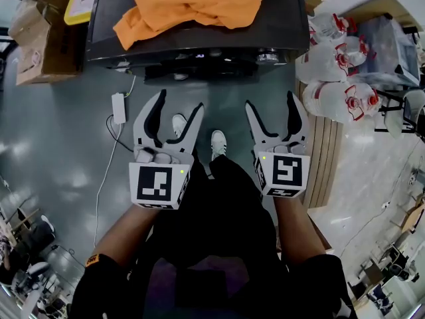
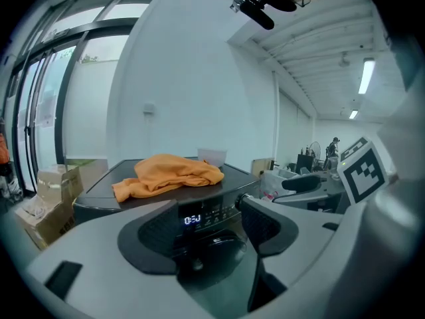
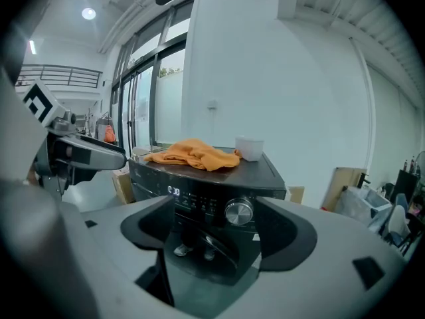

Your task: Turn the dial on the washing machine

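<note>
A dark front-loading washing machine (image 1: 192,45) stands ahead of me, its lit display (image 3: 173,191) and silver dial (image 3: 239,212) on the front panel. In the head view the dial (image 1: 267,57) sits at the panel's right end. An orange cloth (image 1: 192,5) and a white cup (image 3: 250,147) lie on top. My left gripper (image 1: 180,102) and right gripper (image 1: 269,100) are both open and hold nothing, well short of the machine. The right gripper view shows the dial between its spread jaws, far off. In the left gripper view the display (image 2: 192,219) shows between the jaws.
Cardboard boxes (image 1: 40,38) stand left of the machine. Plastic bags of bottles (image 1: 339,65) rest on a wooden pallet (image 1: 325,158) at the right. A white power adapter (image 1: 118,108) with its cable lies on the grey floor. The person's shoes (image 1: 218,141) show below the grippers.
</note>
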A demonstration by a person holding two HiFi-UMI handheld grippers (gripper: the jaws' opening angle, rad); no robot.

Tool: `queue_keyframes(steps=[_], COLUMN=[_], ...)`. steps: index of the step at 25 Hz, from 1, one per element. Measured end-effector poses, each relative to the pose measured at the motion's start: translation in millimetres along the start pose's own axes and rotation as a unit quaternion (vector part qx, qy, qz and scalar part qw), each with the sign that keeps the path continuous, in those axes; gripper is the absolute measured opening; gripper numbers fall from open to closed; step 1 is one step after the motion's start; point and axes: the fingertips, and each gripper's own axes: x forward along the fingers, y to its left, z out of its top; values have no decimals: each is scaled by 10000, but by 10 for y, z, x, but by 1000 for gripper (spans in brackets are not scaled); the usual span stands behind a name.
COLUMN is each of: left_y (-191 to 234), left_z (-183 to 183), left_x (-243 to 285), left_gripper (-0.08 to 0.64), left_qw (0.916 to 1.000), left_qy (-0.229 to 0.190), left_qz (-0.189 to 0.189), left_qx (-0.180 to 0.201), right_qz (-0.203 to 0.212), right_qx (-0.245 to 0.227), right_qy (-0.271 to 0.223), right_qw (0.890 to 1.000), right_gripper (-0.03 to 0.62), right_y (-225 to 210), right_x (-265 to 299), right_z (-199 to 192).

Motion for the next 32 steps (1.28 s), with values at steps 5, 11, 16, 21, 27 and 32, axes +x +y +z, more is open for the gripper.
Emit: queue_keyframes(steps=[5, 11, 16, 21, 27, 32], left_y=[56, 114, 166, 218, 265, 256], left_z=[-113, -238, -324, -448, -561, -629], left_x=[80, 290, 442, 608, 694, 708], left_gripper=[290, 290, 290, 290, 290, 290], left_qw=[9999, 9997, 9995, 9990, 9984, 9980], left_qy=[122, 156, 235, 371, 506, 569], left_qz=[91, 171, 189, 230, 256, 274], left_qx=[-21, 17, 54, 50, -30, -73], right_qz=[-164, -409, -538, -641, -685, -636], right_qx=[-99, -170, -207, -360, -503, -555], right_qy=[93, 245, 362, 537, 654, 669], right_qw=[9998, 9987, 9977, 9958, 9942, 9942], right_gripper=[368, 367, 367, 367, 365, 365], right_y=[-111, -308, -397, -488, -540, -537], right_x=[183, 493, 749, 966, 1113, 1187], right_z=[-84, -239, -378, -531, -595, -608])
